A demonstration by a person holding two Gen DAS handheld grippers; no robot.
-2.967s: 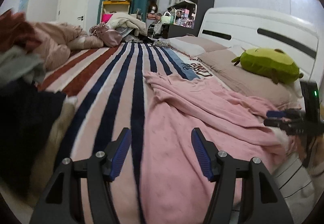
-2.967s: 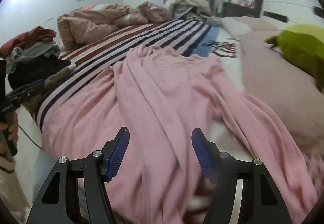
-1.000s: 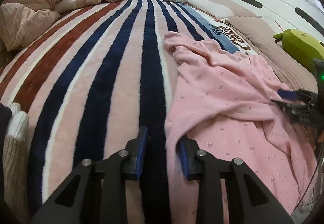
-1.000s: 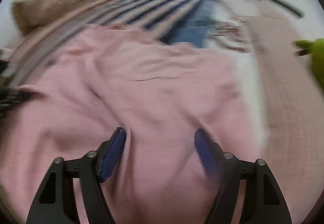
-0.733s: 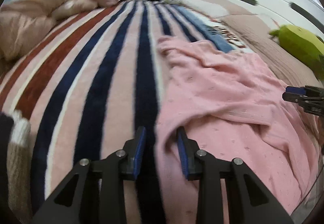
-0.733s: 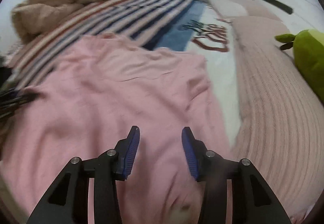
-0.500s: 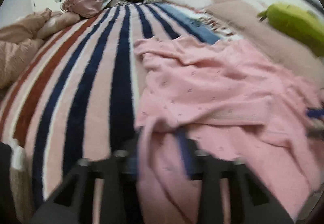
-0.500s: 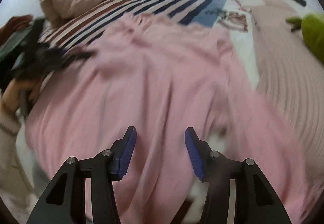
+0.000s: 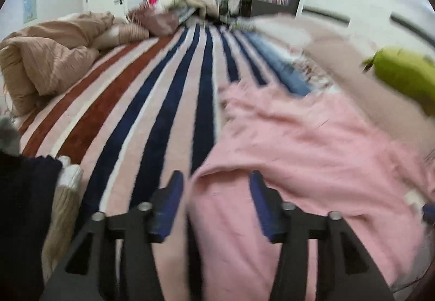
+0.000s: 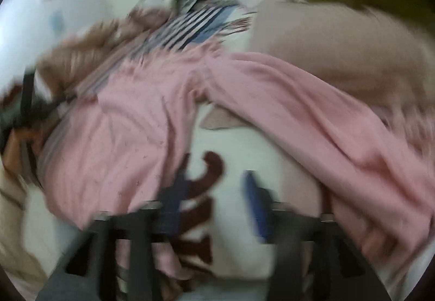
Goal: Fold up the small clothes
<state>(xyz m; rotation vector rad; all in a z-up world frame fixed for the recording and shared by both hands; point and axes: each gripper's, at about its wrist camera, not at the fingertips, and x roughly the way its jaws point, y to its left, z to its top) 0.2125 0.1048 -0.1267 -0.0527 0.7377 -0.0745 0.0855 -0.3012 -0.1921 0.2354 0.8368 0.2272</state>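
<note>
A pink knit garment (image 9: 299,154) lies spread on the bed, its near edge folded over onto itself. My left gripper (image 9: 216,199) hovers over that folded edge. Its jaws are opening; the cloth lies below and between the blue pads (image 9: 171,200), and they do not press on it. The right wrist view is blurred. The garment (image 10: 127,137) lies at its left there, with a long sleeve (image 10: 312,116) running off to the right. My right gripper (image 10: 213,201) is over the white printed sheet (image 10: 233,143), jaws opening with nothing between them.
A striped blanket (image 9: 136,110) covers the bed's left half. A rumpled brown duvet (image 9: 49,61) lies at the far left, and dark clothes (image 9: 24,205) are piled at the near left. A green plush toy (image 9: 405,78) rests on a beige pillow (image 10: 339,42) by the white headboard.
My left gripper was shut on the garment's left edge and carried it over; now its jaws have parted and the edge lies folded. My right gripper swung to the right and widened.
</note>
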